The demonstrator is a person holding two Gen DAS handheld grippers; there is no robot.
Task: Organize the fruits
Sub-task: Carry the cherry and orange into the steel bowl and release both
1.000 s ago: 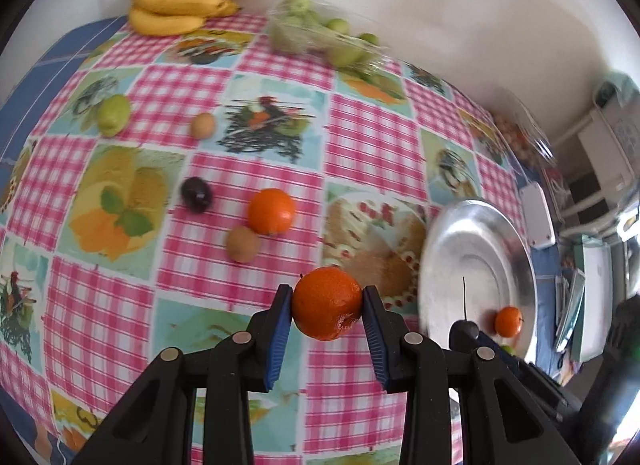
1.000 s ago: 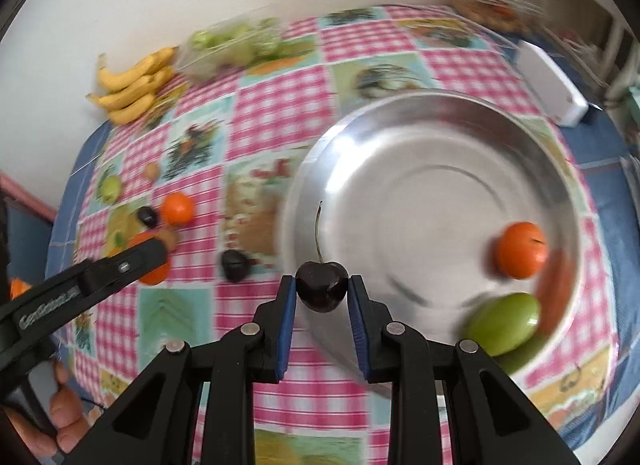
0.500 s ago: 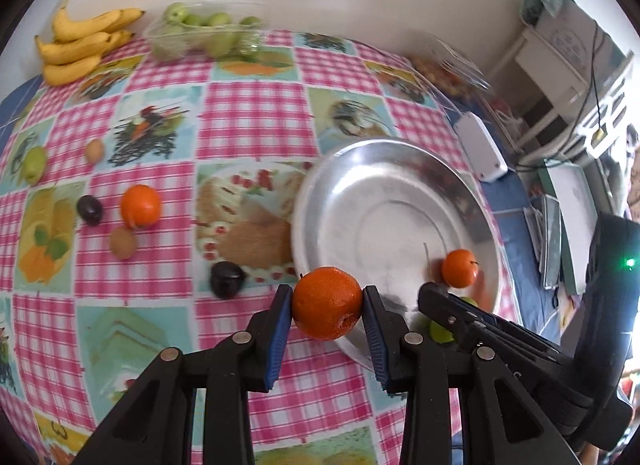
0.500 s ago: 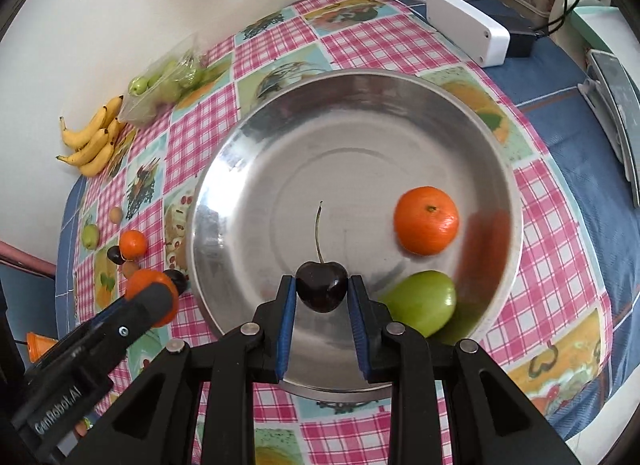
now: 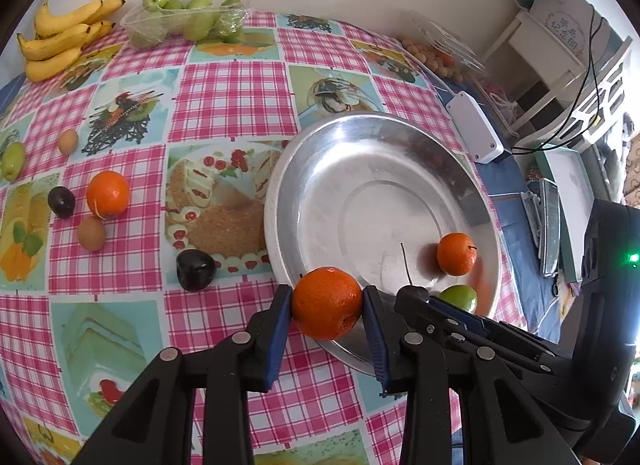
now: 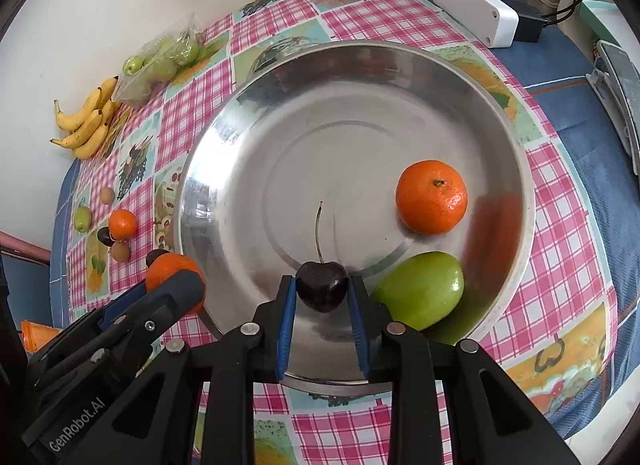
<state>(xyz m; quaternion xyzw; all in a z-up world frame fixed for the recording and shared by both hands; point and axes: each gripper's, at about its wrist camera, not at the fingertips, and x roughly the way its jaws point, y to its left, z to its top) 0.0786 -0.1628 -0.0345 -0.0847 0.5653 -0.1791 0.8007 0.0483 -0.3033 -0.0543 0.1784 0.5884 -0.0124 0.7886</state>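
Surface (image 5: 224, 97), pink check cloth with picture squares, runs out ahead of both tongs. Steel dish (image 6: 280, 97) lies directly under and ahead of the right tongs; for the left tongs it sits ahead and to their right, near rim just below the tips.

Step in hand, by my reading: delivery. Both tongs are loaded and over the dish, nothing let go yet.

Left tongs (image 5: 327, 305): narrow, pads clamped on an orange (image 5: 326, 303), held over the dish's near rim. Right tongs (image 6: 322, 293): nearly closed, clamped on a dark cherry (image 6: 322, 291), stem standing up ahead of the tips, over the near part of the dish floor.

Already in the dish: a mandarin (image 6: 432, 197) ahead-right of the right tongs, a green fruit (image 6: 420, 289) just beside their right finger.

Next move, as I judge it: lower and part each pair. The orange needs carrying further in past the rim, or it may drop on the cloth or roll off. The cherry wants a low release; the green fruit crowds that side, so favour the bare middle. The two tongs are close together, and the right ones lie across the left tongs' path into the dish.

Still loose, left of the left tongs: a second orange (image 5: 108, 193), two dark fruits (image 5: 196, 269), two small brown ones (image 5: 91, 233), a small green one (image 5: 13, 155). Further ahead, by the wall: bananas (image 5: 60, 39) and a clear tub of green fruit (image 5: 188, 21). White box (image 5: 474, 127) beyond the dish.
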